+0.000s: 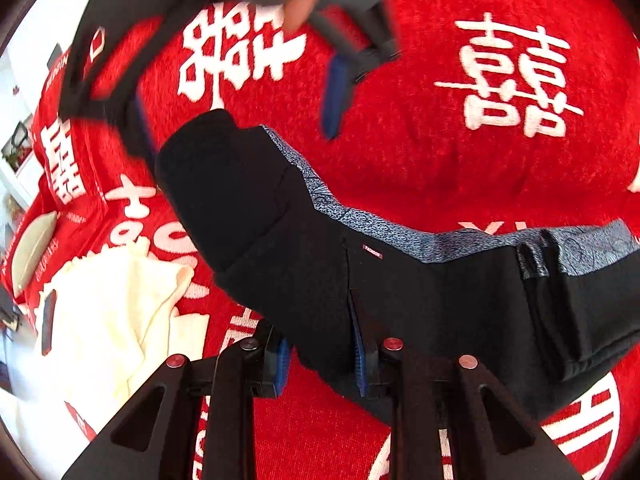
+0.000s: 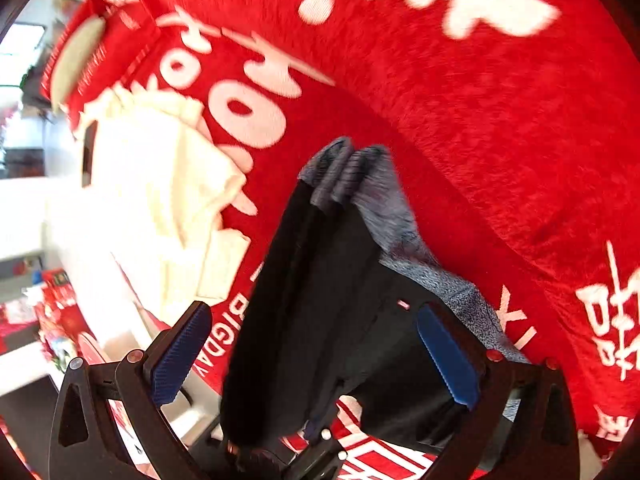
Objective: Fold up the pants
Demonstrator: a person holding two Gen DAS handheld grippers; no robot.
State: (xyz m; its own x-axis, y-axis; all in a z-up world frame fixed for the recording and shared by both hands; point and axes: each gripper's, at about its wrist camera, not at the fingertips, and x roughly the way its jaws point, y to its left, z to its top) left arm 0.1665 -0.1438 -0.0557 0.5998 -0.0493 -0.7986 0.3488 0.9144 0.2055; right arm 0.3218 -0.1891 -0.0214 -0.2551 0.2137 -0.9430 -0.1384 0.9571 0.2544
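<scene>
The black pants (image 1: pixel 304 240) with a grey patterned side stripe (image 1: pixel 400 240) lie folded across the red blanket (image 1: pixel 440 152). At the bottom of the left wrist view my left gripper (image 1: pixel 320 360) is shut on the pants' near edge, with cloth between its blue pads. My right gripper (image 1: pixel 236 120) shows blurred above the pants, held by a hand (image 1: pixel 300 4), its jaws wide apart. In the right wrist view the right gripper (image 2: pixel 316 356) stands open over the pants (image 2: pixel 320 280), its pads on either side of the cloth and clear of it.
A crumpled cream garment (image 1: pixel 120 320) (image 2: pixel 160 200) lies left of the pants, with a dark flat object (image 1: pixel 48 328) on it. A grey oval thing (image 1: pixel 34 252) sits on a red box at the far left. The blanket carries large white characters.
</scene>
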